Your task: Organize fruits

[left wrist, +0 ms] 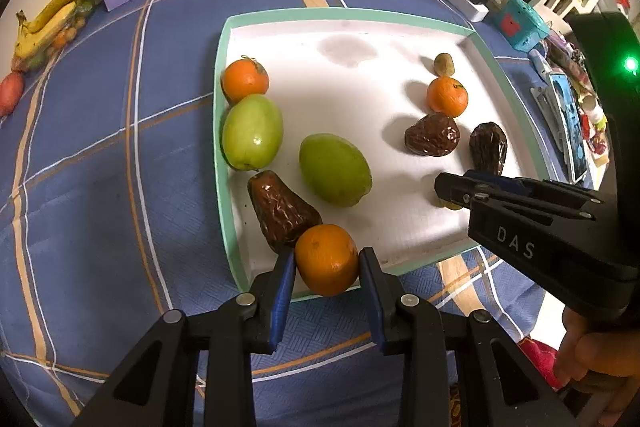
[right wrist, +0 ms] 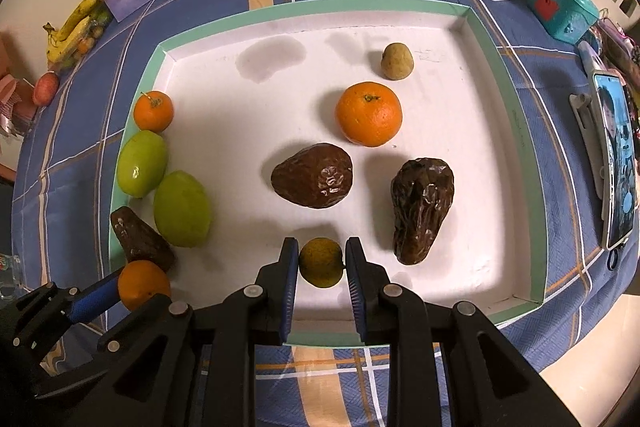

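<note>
I see warm, fairly dim indoor light from above, brightest on the white tray (right wrist: 460,267), where fruit casts soft shadows leftward. Small glints sit on the green fruit (right wrist: 141,163). Both fisheye views bend and vignette black at corners; focus stays sharp.

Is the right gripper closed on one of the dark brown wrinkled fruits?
No, the right gripper has its fingers pressed on a small yellow-green round fruit; both nearby brown fruits lie free.

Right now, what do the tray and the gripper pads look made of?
Tray: likely paperboard or foam board, matte white with mint rim; folded corner seams, grey stains. Right gripper pads: blue ribbed rubber or plastic, can't tell which; fine ridges visible.
</note>
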A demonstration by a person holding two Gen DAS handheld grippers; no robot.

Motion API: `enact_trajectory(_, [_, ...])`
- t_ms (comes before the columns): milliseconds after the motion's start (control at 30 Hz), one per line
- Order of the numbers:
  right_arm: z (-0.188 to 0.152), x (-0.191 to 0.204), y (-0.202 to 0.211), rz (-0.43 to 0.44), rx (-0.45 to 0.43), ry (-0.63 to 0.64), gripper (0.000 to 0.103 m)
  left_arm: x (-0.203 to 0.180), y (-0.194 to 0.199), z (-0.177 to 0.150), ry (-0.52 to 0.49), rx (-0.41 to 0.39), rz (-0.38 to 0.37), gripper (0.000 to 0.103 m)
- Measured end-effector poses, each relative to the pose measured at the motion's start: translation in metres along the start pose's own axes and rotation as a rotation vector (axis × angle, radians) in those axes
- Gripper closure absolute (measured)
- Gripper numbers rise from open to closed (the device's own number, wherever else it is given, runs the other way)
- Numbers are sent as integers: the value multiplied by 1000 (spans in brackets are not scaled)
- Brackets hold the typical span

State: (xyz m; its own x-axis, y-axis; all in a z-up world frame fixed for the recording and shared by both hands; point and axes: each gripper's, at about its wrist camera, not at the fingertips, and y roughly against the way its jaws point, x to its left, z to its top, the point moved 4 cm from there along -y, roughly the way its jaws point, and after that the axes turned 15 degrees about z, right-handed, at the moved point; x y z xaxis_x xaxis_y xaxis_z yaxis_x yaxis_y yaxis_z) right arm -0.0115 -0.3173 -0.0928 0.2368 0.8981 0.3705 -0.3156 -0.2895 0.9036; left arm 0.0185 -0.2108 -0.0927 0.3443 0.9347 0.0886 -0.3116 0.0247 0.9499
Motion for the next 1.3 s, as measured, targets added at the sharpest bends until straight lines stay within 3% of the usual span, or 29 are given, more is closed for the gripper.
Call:
enact_trajectory(500, [0,0,-1,-4,1,11,78,11,-9,1,42,42,-26,64])
enact_trajectory(567, [-1,2,0,-5,-1,14,77,12,-8,1,49,40,-29,59])
enact_trajectory(833, [-3,7,3,-15,-13,19,77,24,4,1,83,8,-56,59])
enact_trajectory(900, [-3,10,5,-20,-20,29,77,30,8,1,104,-4,-52,54])
enact_trajectory(967, [-4,14,6,-25,-28,41,77,39,10,1,138,-6,-33,40])
enact_trajectory(1033, [-5,17,7,-30,-35,49,77,51,9,0,175,-5,6,40])
enact_trajectory(1167, [-8,23,10,-39,-49,70,77,76,10,-6,249,-11,77,23])
enact_trajectory(1200, [-8,25,10,-39,-52,75,74,83,10,-7,266,-15,94,21])
enact_trajectory(1300, [-10,29,13,-29,-71,81,48,99,11,-13,305,-26,134,5])
